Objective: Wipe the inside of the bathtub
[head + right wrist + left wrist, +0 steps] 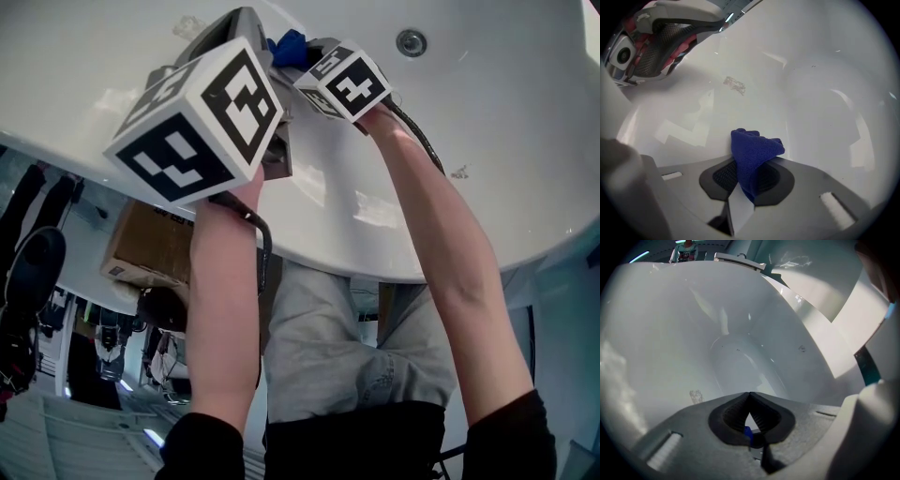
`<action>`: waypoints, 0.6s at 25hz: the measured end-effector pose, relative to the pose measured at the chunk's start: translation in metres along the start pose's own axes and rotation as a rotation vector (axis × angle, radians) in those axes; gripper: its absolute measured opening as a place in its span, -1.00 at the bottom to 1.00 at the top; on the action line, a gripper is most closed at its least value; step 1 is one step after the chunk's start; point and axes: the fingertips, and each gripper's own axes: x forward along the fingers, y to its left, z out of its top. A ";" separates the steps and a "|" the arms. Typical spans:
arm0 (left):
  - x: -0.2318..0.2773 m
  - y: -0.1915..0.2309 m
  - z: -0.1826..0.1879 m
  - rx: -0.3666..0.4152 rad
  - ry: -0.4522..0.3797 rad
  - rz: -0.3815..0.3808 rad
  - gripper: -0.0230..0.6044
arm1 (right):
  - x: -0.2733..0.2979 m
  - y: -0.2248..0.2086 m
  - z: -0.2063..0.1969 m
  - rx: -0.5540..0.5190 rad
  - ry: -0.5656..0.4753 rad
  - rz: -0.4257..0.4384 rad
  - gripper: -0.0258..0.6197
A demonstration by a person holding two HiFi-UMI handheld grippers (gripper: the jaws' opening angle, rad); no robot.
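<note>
The white bathtub point(487, 141) fills the top of the head view, and both grippers reach down into it. My right gripper point(751, 163) is shut on a dark blue cloth point(753, 151), which bunches up above the jaws close to the tub wall. In the head view the cloth point(289, 45) shows just beyond the right gripper's marker cube point(345, 84). My left gripper point(749, 396) hangs over the tub floor point(740, 357) with its pads meeting at the tips and nothing clamped between them. In the right gripper view the left gripper point(661, 33) appears at the upper left.
A round metal drain point(411, 42) sits in the tub beyond the grippers. A small greyish smudge point(735, 85) marks the tub wall, and the same smudge point(695, 395) shows in the left gripper view. A cardboard box point(150, 244) lies on the floor outside the tub rim.
</note>
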 end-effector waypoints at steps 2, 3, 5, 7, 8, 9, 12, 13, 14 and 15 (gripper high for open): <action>-0.006 0.000 0.002 0.002 -0.006 0.005 -0.92 | -0.005 0.008 -0.001 0.000 0.000 0.010 -0.69; -0.009 0.000 0.003 0.000 -0.010 0.010 -0.92 | -0.008 0.013 -0.001 0.001 0.001 0.013 -0.69; -0.017 0.001 0.005 -0.010 -0.019 0.025 -0.92 | -0.015 0.022 -0.002 0.001 0.004 0.020 -0.69; -0.026 0.002 0.004 -0.021 -0.023 0.034 -0.92 | -0.021 0.033 -0.005 0.000 0.007 0.029 -0.69; -0.029 0.002 0.004 -0.024 -0.024 0.035 -0.92 | -0.023 0.038 -0.005 0.000 0.009 0.034 -0.69; -0.032 0.001 0.004 -0.026 -0.025 0.036 -0.92 | -0.026 0.042 -0.006 -0.001 0.011 0.038 -0.69; -0.041 0.000 0.006 -0.032 -0.033 0.042 -0.92 | -0.036 0.054 -0.005 -0.002 0.009 0.047 -0.69; -0.044 0.000 0.006 -0.035 -0.038 0.046 -0.92 | -0.039 0.059 -0.005 -0.004 0.007 0.050 -0.69; -0.048 -0.001 0.006 -0.037 -0.044 0.049 -0.92 | -0.043 0.064 -0.004 -0.009 0.006 0.051 -0.69; -0.052 -0.002 0.006 -0.037 -0.048 0.048 -0.92 | -0.046 0.070 -0.004 -0.014 0.003 0.053 -0.69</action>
